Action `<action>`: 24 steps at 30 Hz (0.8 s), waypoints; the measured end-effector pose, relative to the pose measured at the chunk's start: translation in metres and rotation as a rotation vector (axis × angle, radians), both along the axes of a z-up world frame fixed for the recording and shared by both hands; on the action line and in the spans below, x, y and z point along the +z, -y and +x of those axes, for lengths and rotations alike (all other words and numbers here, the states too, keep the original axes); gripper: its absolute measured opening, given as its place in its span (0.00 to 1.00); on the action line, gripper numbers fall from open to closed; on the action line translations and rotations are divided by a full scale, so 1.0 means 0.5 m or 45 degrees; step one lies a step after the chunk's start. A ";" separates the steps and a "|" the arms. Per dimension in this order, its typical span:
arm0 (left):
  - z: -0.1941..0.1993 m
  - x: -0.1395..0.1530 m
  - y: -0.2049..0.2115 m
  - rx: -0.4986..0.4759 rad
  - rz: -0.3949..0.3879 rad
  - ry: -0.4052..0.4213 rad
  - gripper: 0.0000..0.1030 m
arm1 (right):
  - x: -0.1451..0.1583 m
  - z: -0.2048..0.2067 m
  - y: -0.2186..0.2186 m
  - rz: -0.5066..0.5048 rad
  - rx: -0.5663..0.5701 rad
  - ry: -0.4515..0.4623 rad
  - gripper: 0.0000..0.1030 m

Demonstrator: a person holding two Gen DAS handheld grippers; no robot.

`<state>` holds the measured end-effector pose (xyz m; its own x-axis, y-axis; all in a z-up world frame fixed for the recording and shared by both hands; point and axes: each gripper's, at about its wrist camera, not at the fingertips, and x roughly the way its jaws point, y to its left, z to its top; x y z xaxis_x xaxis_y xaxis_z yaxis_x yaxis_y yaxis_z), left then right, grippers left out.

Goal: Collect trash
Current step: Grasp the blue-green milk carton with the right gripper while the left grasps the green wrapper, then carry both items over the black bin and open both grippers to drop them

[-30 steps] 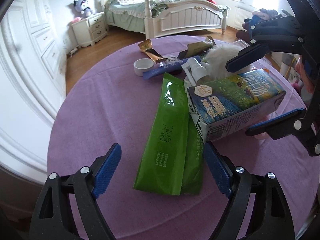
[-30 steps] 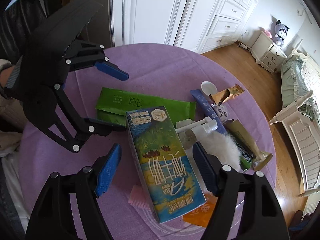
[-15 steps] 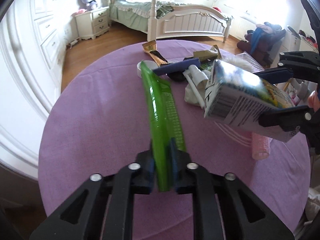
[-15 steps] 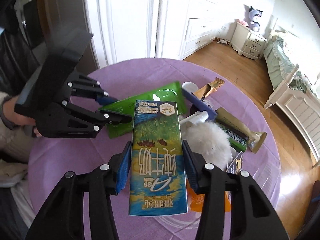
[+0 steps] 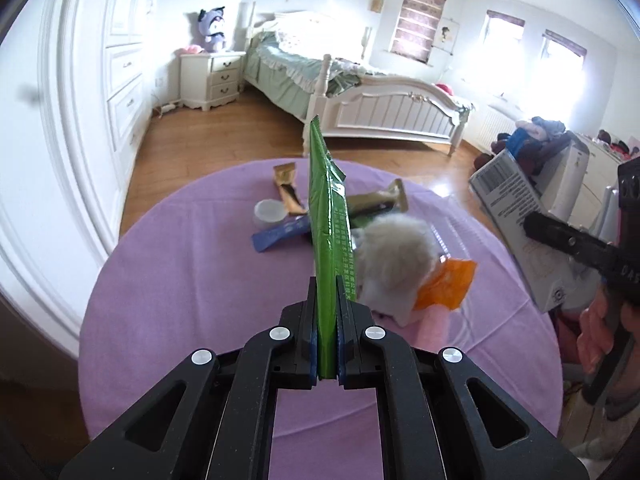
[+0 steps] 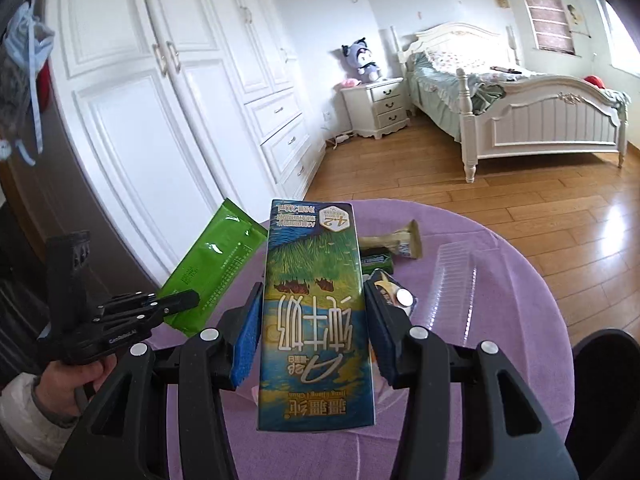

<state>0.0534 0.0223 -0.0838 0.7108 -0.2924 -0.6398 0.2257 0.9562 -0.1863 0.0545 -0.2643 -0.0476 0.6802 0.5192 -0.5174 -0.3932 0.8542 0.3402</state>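
My left gripper is shut on a long green packet, which stands on edge above the round purple table. In the right wrist view the same green packet sticks up from the left gripper, which a hand holds at the left. My right gripper is shut on a blue and green milk carton, with a pad on each side, lifted over the table. The milk carton appears at the right edge of the left wrist view.
On the table lie a fluffy white ball, an orange wrapper, a blue sachet, a white cap, a gold wrapper and a clear plastic tray. A bed and wardrobes stand beyond.
Both grippers went from open to shut. The left one took the green packet and raised it on edge. The right one took the milk carton, lifted it and carried it rightward.
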 end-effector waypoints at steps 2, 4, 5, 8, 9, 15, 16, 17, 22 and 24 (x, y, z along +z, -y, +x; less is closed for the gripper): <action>0.001 0.022 0.043 -0.030 -0.007 0.046 0.07 | -0.008 -0.001 0.030 0.033 -0.055 0.000 0.46; 0.011 0.038 0.093 -0.073 -0.023 0.068 0.07 | -0.015 0.001 0.064 0.061 -0.114 0.002 0.46; 0.016 0.044 0.120 -0.094 -0.030 0.073 0.07 | -0.019 -0.001 0.081 0.071 -0.142 0.002 0.46; 0.040 0.054 0.205 -0.155 -0.047 0.093 0.07 | -0.038 0.015 0.136 0.103 -0.234 -0.002 0.46; 0.047 0.056 0.235 -0.179 -0.050 0.096 0.07 | -0.042 0.014 0.156 0.117 -0.265 -0.007 0.46; 0.081 0.039 0.408 -0.342 -0.099 0.059 0.07 | -0.087 0.000 0.283 0.197 -0.467 -0.044 0.46; 0.087 0.032 0.435 -0.369 -0.105 0.047 0.07 | -0.098 -0.004 0.305 0.206 -0.503 -0.054 0.46; 0.093 0.024 0.467 -0.398 -0.109 0.032 0.07 | -0.109 -0.007 0.326 0.215 -0.535 -0.066 0.46; 0.116 -0.031 0.612 -0.514 -0.113 -0.067 0.07 | -0.171 -0.023 0.428 0.259 -0.708 -0.133 0.46; 0.114 -0.054 0.659 -0.555 -0.106 -0.099 0.07 | -0.194 -0.026 0.461 0.279 -0.764 -0.165 0.46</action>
<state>0.1105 -0.3074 -0.1106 0.4604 -0.6067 -0.6480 0.5865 0.7559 -0.2910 0.0413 -0.4948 -0.1449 0.8241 0.1712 -0.5399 0.1866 0.8179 0.5442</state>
